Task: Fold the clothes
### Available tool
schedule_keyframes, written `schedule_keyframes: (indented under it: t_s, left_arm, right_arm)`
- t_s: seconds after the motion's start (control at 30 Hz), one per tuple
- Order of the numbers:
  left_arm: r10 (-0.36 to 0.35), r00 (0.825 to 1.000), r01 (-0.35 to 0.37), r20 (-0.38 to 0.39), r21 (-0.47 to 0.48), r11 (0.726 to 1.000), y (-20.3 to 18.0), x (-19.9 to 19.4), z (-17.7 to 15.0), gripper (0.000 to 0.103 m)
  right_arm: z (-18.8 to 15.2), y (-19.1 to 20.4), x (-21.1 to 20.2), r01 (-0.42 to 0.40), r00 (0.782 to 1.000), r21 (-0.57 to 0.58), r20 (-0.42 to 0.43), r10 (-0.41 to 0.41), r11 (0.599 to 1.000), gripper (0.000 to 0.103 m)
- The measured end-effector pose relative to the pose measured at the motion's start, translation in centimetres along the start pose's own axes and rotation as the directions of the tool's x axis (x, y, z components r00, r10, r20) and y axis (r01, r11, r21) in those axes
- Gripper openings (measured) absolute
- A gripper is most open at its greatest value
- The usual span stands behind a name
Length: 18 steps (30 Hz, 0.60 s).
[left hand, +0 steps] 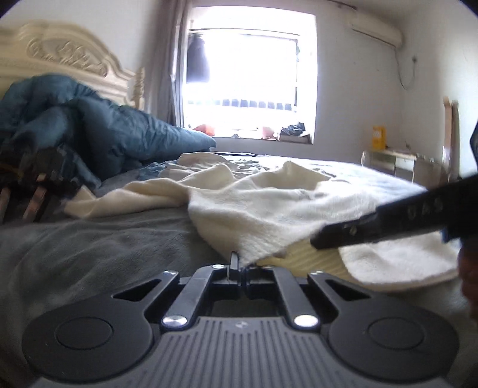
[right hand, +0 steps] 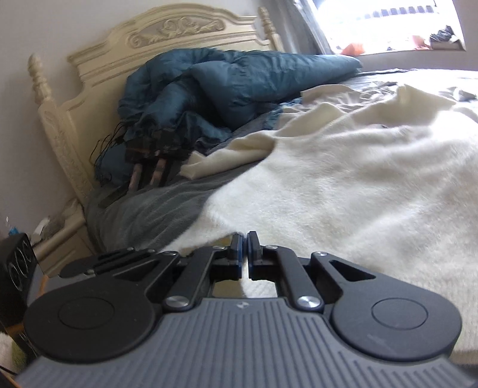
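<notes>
**Both grippers pinching the near edge of a cream fleece garment on a bed**

Nearest the lens in the left wrist view, the left gripper [left hand: 239, 262] has its jaws drawn together on a corner of the cream fleece garment [left hand: 269, 209]; the cloth rises out of the fingertips and drapes away to the right. In the right wrist view the right gripper [right hand: 245, 243] is likewise nearly closed, only a thin slit between its blue-lined fingers [right hand: 237, 247], and the garment's [right hand: 343, 179] fuzzy hem sits right at the tips — whether cloth is actually caught between them cannot be told for certain, though the hem reaches into the gap. In the left wrist view the right gripper's dark body [left hand: 388, 222] slants in from the right edge, lying over the garment.

The garment lies spread and rumpled across the grey bed cover [left hand: 89, 238], one sleeve [right hand: 227, 152] trailing left toward the head of the bed. A paler ribbed inner face [left hand: 310, 256] shows under its lifted edge.

Farther back, a heaped teal duvet [right hand: 224, 80] lies against the carved cream headboard [right hand: 179, 29], with a dark, strapped object [right hand: 152, 155] at its foot — too blurred to identify. Beyond, a bright window [left hand: 248, 77] with a grey curtain [left hand: 170, 65]; an air conditioner [left hand: 373, 28] hangs high on the wall, and a low side table [left hand: 394, 161] bearing a yellow box [left hand: 378, 137] stands at right.
</notes>
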<state>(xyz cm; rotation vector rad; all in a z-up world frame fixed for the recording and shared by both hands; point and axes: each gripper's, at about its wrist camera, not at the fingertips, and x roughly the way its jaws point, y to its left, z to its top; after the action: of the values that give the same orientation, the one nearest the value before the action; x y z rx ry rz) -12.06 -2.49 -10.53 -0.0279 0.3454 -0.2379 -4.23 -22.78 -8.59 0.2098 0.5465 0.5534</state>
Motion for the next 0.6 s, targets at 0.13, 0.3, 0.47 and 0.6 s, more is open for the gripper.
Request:
schedule_keyframes:
  t_s: [0.13, 0.3, 0.47, 0.6]
  left_arm:
    - [-0.014, 0.996, 0.004, -0.086, -0.115, 0.993, 1.7, 0.2, -1.4, 0.003]
    - [-0.034, 0.993, 0.013, -0.111, -0.181, 0.983, 3.5, 0.3, -2.4, 0.003]
    - [-0.128, 0.982, 0.087, -0.142, -0.264, 0.960, 6.0, -0.1, -3.1, 0.010]
    - [-0.145, 0.978, 0.103, -0.149, -0.258, 0.961, 6.5, 1.0, -2.0, 0.025]
  right_arm:
    - [-1.5, 1.8, 1.8, 0.031, 0.995, -0.120, -0.090, -0.042, 0.992, 0.002]
    - [-4.0, 4.6, 3.6, 0.052, 0.979, -0.328, -0.168, -0.113, 0.943, 0.002]
    - [-5.6, 6.7, 4.1, 0.089, 0.972, -0.500, -0.147, -0.186, 0.861, 0.002]
    - [-6.4, 7.7, 4.1, 0.109, 0.971, -0.574, -0.113, -0.210, 0.812, 0.003]
